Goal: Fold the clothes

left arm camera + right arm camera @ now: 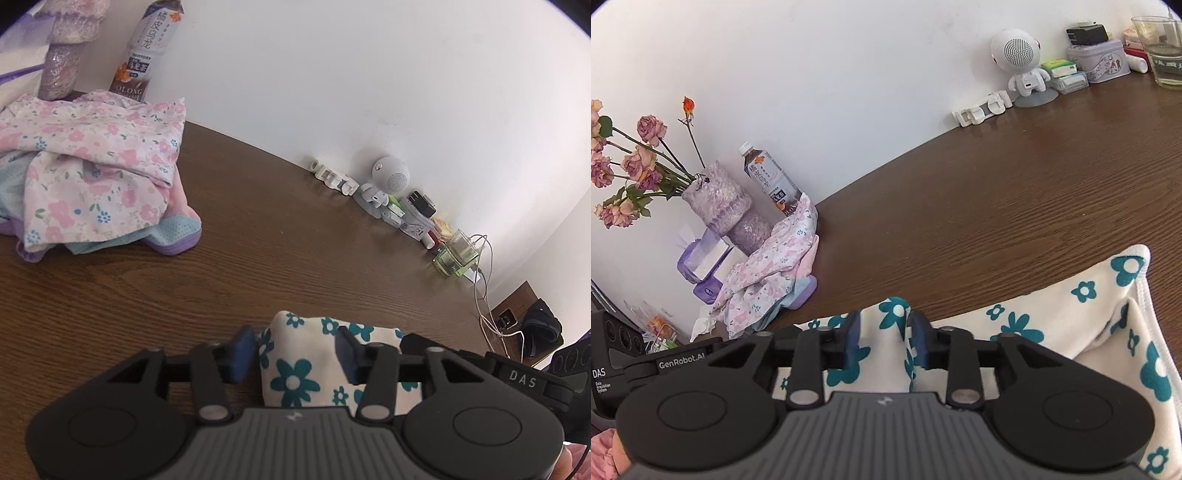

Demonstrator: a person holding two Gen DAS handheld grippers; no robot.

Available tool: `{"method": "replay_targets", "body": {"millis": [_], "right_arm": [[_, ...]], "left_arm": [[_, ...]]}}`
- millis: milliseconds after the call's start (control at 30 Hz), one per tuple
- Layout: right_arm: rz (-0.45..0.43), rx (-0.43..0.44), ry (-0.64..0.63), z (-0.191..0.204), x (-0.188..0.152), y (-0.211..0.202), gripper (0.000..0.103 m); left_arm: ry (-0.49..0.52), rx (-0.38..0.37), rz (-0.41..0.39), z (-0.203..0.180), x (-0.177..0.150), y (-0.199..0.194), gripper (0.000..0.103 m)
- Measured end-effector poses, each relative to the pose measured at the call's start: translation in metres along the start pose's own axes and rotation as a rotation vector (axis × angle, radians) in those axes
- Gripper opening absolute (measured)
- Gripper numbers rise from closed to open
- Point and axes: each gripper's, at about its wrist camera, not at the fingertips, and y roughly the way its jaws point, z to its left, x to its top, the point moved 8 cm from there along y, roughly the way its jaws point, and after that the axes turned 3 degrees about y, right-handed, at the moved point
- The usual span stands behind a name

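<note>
You hold a gripper in each hand over a brown wooden tabletop, and both reach into the same white cloth with teal flowers, which lies at the near edge directly ahead of you. Your right gripper has its jaws pinched on a raised ridge of that cloth, which stands up between the blue pads; from there the fabric runs off to the right along the near edge, ending in a folded-over corner. Your left gripper has its jaws parted, with a bunched end of the cloth sitting between the pads; contact with either pad cannot be told. So the cloth's long axis runs side to side across you, one gripper near each end. A heap of pink flowered clothes lies well apart at the far left, beside a tea bottle.
</note>
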Motion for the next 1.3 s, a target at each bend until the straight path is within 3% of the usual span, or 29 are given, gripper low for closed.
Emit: {"method": "replay_targets", "body": {"millis": [200, 367, 467, 600, 667, 800, 1000, 1133, 1300], "right_arm": [[0.022, -0.011, -0.016, 0.006, -0.018, -0.012, 0.038], [0.029, -0.026, 0.01, 0.005, -0.025, -0.008, 0.019], [0.022, -0.028, 0.003, 0.006, -0.027, -0.008, 0.015], [0.023, -0.023, 0.01, 0.005, -0.027, -0.008, 0.015], [0.018, -0.02, 0.031, 0.002, -0.026, -0.01, 0.025], [0.008, -0.013, 0.036, 0.002, -0.03, -0.022, 0.034], [0.005, -0.028, 0.017, 0.003, -0.039, -0.029, 0.034], [0.009, -0.028, -0.007, 0.006, -0.041, -0.028, 0.02], [0.01, -0.026, -0.024, 0.006, -0.042, -0.027, 0.014]], "left_arm": [[0.019, -0.001, 0.037, -0.01, -0.017, -0.003, 0.045], [-0.038, 0.002, 0.027, -0.003, -0.02, -0.003, 0.024], [-0.046, -0.003, 0.024, -0.002, -0.021, -0.003, 0.017], [-0.069, -0.011, 0.024, -0.001, -0.022, -0.003, 0.018], [-0.099, -0.006, 0.032, 0.002, -0.021, -0.005, 0.033], [-0.085, -0.011, 0.041, 0.0, -0.026, -0.011, 0.039], [-0.062, -0.025, 0.06, -0.006, -0.037, -0.014, 0.036], [-0.051, -0.029, 0.05, -0.007, -0.039, -0.015, 0.022], [-0.064, -0.037, 0.038, -0.006, -0.04, -0.014, 0.017]]}}
